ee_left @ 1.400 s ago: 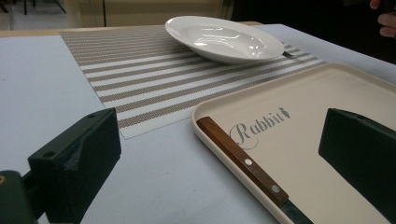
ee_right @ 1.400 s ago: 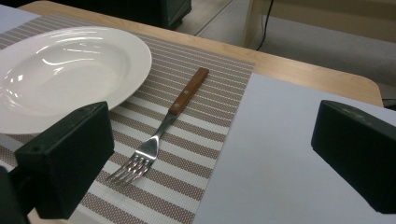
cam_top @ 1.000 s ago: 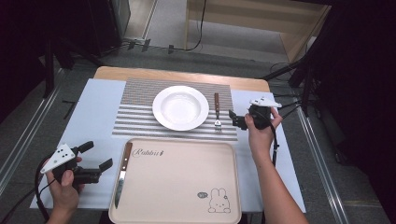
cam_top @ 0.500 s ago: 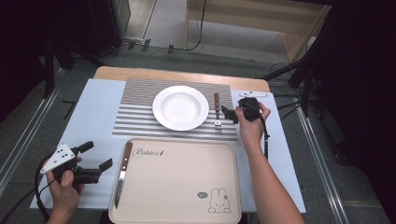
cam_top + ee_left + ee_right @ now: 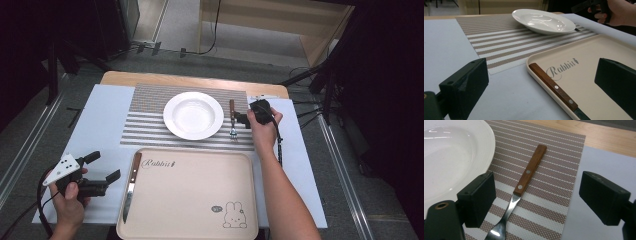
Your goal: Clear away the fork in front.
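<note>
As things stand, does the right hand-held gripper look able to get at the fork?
Probably yes: the right hand-held gripper, jaws apart and just closing, has the fork lying flat between them, untouched; the plate sits close beside it.

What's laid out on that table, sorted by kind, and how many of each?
Plates: 1, white plate
Cutlery: 2, fork and knife, both wooden-handled
Trays: 1, beige tray
Mats: 1, striped placemat
Total: 5
</note>
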{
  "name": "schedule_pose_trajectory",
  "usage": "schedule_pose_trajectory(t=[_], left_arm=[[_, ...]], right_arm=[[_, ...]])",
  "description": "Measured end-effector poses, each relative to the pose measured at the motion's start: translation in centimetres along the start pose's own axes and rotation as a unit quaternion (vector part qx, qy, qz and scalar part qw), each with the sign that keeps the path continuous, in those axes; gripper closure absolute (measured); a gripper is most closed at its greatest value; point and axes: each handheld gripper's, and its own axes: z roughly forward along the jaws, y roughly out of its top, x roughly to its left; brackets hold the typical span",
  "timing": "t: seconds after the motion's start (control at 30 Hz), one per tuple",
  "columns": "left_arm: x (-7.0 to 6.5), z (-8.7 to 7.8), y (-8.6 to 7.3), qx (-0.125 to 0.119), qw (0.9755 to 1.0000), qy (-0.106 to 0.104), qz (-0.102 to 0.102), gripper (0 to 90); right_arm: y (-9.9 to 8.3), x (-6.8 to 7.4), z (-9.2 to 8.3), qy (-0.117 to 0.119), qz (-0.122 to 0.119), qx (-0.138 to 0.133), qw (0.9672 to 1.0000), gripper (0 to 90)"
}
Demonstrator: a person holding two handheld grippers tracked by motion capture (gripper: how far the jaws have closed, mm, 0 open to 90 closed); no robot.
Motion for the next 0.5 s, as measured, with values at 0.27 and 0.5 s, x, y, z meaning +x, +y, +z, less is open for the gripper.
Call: schedule_pose_trajectory(t=[0.27,0.5], left_arm=[[0.0,0.0,0.0,-0.002,1.0000,0.000,-0.001,0.0],[0.0,-0.1,0.0,-0.002,1.0000,0.000,0.000,0.0]], right_arm=[[0.7,-0.2,1.0,0.002,0.026,0.020,0.9995,24.6],[0.8,0.0,1.9,0.010,0.025,0.035,0.9990,39.2]])
